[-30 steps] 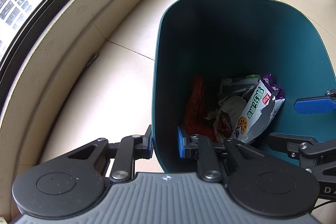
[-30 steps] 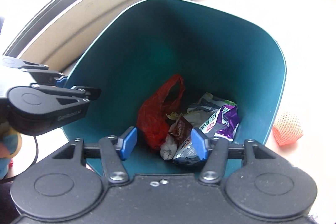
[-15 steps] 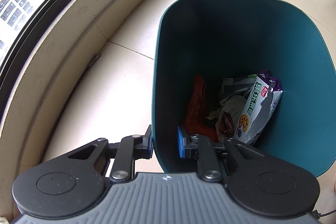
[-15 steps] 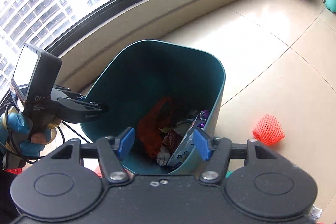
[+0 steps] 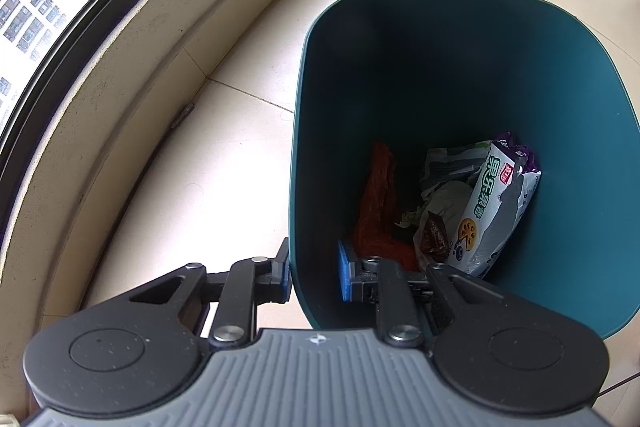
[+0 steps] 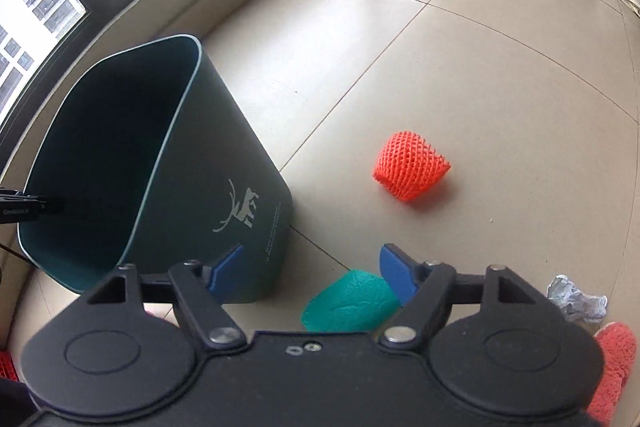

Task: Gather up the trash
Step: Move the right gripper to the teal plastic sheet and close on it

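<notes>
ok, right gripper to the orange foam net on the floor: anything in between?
Nothing visible. The right gripper is open and empty, and only bare tile lies between it and the orange foam net. A green foam piece sits on the floor just under the fingers, nearer than the net and below that line. The bin stands off to the left.

The right gripper [image 6: 310,269] has swung away from above the teal bin [image 6: 240,163], which now sits at about 9 o'clock in its view, seen from outside (a deer print shows on the wall). Newly in sight on the floor: an orange foam net [image 6: 410,167] at 2 o'clock, a teal foam net [image 6: 348,301] between its spread fingers, and crumpled paper [image 6: 576,297] at 4 o'clock.
</notes>
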Motion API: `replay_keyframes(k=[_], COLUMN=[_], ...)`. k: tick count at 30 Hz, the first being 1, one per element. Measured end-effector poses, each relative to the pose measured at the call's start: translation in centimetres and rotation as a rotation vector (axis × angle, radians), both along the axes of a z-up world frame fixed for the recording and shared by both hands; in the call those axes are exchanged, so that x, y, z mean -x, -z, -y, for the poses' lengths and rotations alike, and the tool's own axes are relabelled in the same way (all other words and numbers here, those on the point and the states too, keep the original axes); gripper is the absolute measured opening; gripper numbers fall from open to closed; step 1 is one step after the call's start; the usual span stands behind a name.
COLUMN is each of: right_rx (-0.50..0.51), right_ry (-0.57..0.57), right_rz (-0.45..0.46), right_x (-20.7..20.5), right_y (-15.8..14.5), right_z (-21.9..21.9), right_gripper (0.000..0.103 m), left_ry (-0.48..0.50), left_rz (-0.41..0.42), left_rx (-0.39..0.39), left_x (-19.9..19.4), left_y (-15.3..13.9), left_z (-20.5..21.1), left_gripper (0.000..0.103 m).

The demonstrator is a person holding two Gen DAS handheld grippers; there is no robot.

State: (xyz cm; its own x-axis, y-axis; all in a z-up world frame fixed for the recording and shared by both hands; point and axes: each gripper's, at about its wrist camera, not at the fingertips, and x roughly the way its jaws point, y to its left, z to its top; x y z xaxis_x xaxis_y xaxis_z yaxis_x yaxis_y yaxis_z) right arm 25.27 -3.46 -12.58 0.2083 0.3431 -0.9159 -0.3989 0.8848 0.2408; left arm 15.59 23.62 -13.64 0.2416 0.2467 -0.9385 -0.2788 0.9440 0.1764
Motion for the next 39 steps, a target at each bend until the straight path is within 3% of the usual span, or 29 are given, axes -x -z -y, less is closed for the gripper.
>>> replay_keyframes(k=[7,15,26,35,39], right_rx=[0.03,0.064,0.209,0.245,0.248], right_ry=[0.161,0.256,0.26,0.234,0.222], right_rz=[-0.144,-0.251,-0.268,-0.274,-0.256], right_x=[-0.1,0.5,1.4,2.0,2.1], right_y=[8.5,15.2,19.9,20.6,20.0], right_z=[1.5,0.1,-1.5,-1.6,-1.6], right_gripper=[0.085,0.097,0.097,0.071,0.043], left_ry=[0.005,0.005,0.007,0.009,0.006], left_rz=[-0.003,-0.009,-0.021,-0.024,-0.023], left_rx=[-0.014,-0.014,-0.016,-0.022,-0.022], left_x=[0.0,-0.1,-0.5,-0.5,-0.5], left_y=[0.1,0.4,0.8,1.0,1.0], left_z=[0.3,0.5,0.4,0.6,0.6], left_gripper=[0.02,0.02,0.02,0.02,0.02])
